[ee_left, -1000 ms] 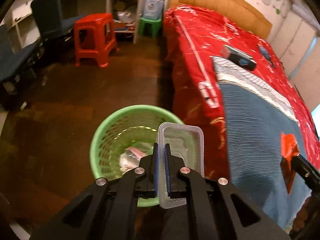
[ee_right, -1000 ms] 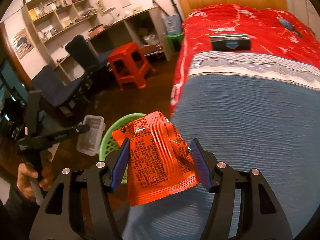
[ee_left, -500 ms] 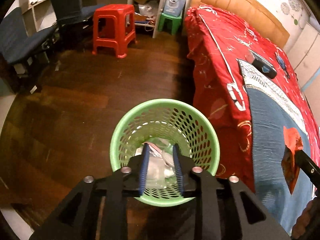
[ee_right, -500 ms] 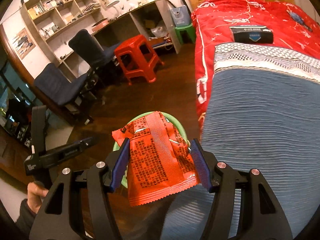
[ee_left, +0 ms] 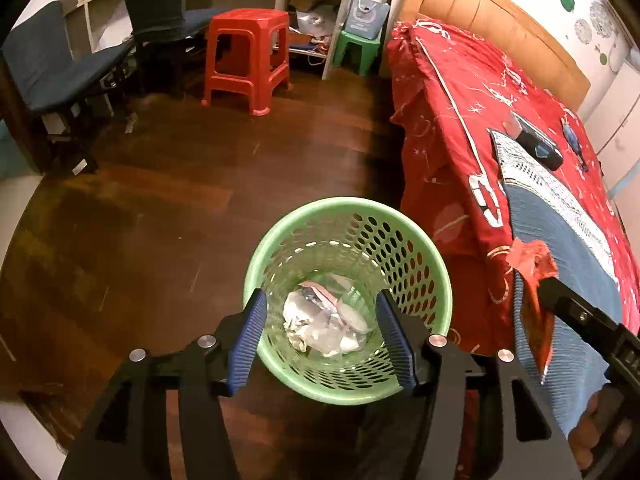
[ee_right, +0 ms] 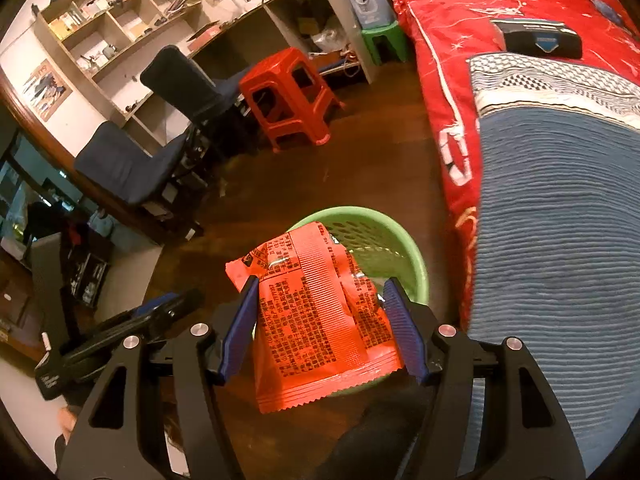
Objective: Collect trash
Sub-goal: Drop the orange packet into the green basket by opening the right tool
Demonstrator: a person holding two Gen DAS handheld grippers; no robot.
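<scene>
Since a second ago, left gripper (ee_left: pixel 319 336) is now gaping wide above the green bin (ee_left: pixel 434 268); the clear container is lying inside among trash (ee_left: pixel 320 326). Right gripper (ee_right: pixel 320 324) is gripping the orange wrapper (ee_right: pixel 316 320) over the bin beside the bed (ee_right: pixel 560 200).

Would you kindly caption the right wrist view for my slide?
Right gripper holds an orange wrapper above the green basket beside the bed.

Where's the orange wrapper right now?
The orange wrapper is clamped in the right gripper, hanging just above the green basket, beside the bed.
</scene>
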